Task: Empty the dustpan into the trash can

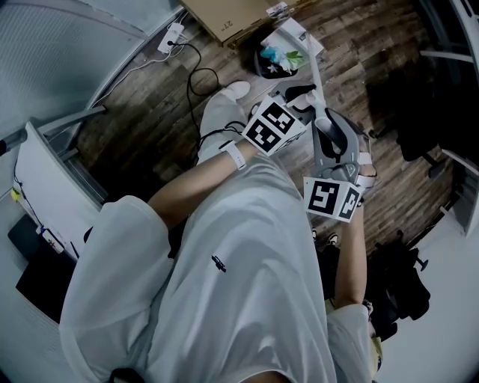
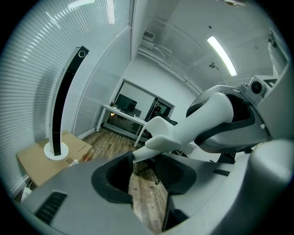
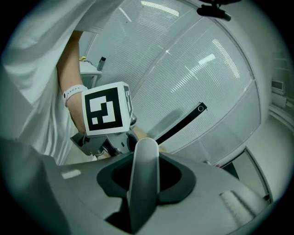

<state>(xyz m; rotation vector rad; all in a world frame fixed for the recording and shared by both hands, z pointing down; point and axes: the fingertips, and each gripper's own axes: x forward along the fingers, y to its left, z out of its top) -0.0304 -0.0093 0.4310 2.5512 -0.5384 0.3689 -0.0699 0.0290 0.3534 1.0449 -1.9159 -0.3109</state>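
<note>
One white shirt fills the near field. Two claws work at its 12 o'clock, each carrying one marker cube.

The right claw is closed on the handle of the one dustpan. The handle is a pale grey rod running up between the pads.

The left claw stands wide apart. The handle crosses only at its tips, and wood floor shows between its pads.

Dustpan: one white, box-shaped pan and one long, thin handle. The pan sits at the 1 o'clock edge of the one trash can. This is a dark can holding green, blue and white litter.

One cardboard box lies at the can's 11 o'clock. One power strip lies at its 9 o'clock.
</note>
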